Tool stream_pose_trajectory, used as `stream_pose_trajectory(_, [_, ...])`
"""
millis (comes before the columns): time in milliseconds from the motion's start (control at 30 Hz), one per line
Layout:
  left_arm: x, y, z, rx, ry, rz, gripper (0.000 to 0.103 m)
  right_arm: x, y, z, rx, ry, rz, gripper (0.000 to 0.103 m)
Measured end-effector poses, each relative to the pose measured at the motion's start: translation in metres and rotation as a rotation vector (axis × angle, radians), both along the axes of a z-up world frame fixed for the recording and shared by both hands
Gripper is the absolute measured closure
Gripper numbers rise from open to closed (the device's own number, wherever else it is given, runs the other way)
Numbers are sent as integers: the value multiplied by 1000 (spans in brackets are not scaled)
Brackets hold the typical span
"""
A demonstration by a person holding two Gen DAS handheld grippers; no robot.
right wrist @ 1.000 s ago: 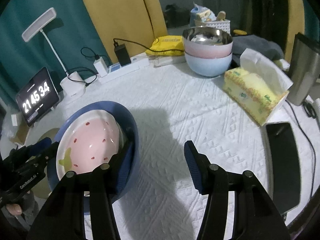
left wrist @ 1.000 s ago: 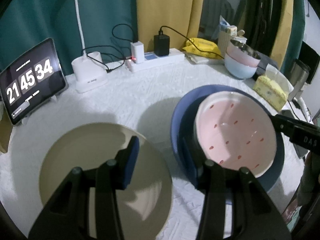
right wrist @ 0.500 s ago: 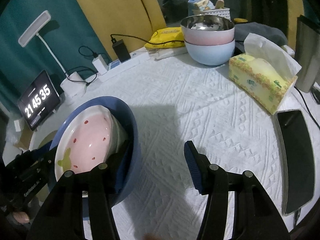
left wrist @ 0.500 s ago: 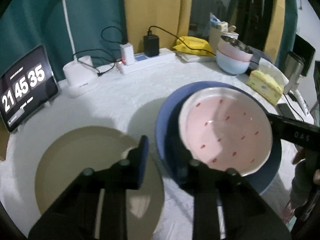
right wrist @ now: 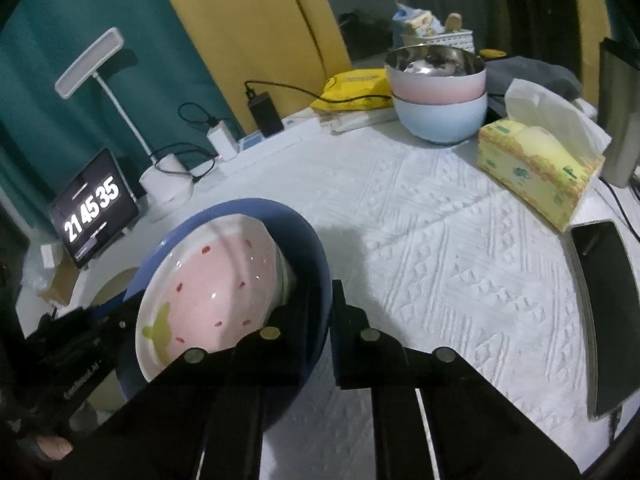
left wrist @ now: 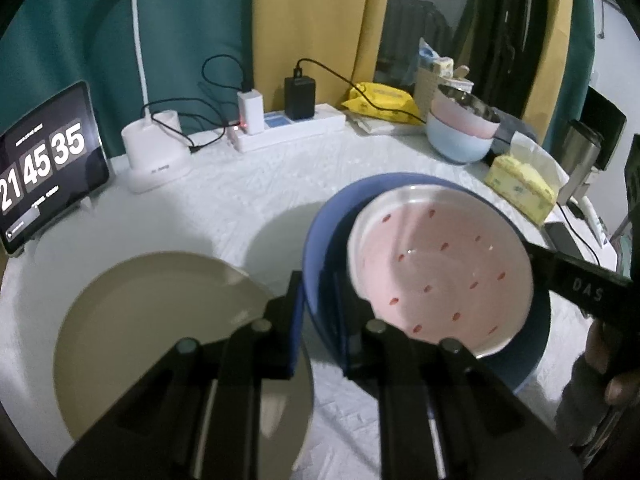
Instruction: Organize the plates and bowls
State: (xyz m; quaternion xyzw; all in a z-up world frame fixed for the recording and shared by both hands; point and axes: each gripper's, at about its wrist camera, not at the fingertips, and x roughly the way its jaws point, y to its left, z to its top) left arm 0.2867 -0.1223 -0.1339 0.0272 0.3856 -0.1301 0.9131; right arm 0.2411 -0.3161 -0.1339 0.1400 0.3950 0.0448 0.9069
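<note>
A blue plate (left wrist: 320, 224) carries a pink strawberry-dotted plate (left wrist: 440, 268) and is raised off the white tablecloth. My left gripper (left wrist: 320, 312) is shut on the blue plate's left rim. My right gripper (right wrist: 326, 320) is shut on the blue plate's (right wrist: 308, 248) opposite rim, with the pink plate (right wrist: 216, 284) tilted inside. A beige plate (left wrist: 152, 340) lies flat on the cloth to the left, under my left gripper. Stacked bowls (right wrist: 438, 92), steel and pink over light blue, stand at the back right.
A tablet clock (left wrist: 44, 164), lamp base (left wrist: 156, 152) and power strip (left wrist: 288, 132) line the back edge. A yellow tissue box (right wrist: 536, 164), a phone (right wrist: 604, 312) and a steel cup (left wrist: 580, 160) sit at the right.
Both grippers have closed on the blue plate's opposite rims. The blue plate with the pink plate in it has risen off the cloth.
</note>
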Motion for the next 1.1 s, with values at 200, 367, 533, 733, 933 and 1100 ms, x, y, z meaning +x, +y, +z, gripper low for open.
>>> stream_pose_trajectory(200, [-4, -2, 4, -10, -13, -4, 90, -2, -3, -1, 24, 11, -25, 93])
stream_pose_trajectory(367, [-4, -3, 5, -15, -13, -11, 90, -5, -3, 0, 20, 14, -36, 93])
stream_pose_trajectory(533, [-7, -6, 7, -15, -15, -21, 90, -8, -4, 4, 12, 7, -49, 93])
stream_pose_trajectory(733, [-10, -7, 15, -25, -29, -28, 90, -12, -6, 13, 6, -11, -55, 93])
stream_pose_trajectory(933, [-14, -4, 23, -32, -44, -28, 90, -15, -4, 22, -2, -28, -54, 93])
stream_pose_trajectory(1100, [-17, 1, 30, -38, -55, -20, 90, -17, 2, 30, -9, -42, -45, 93])
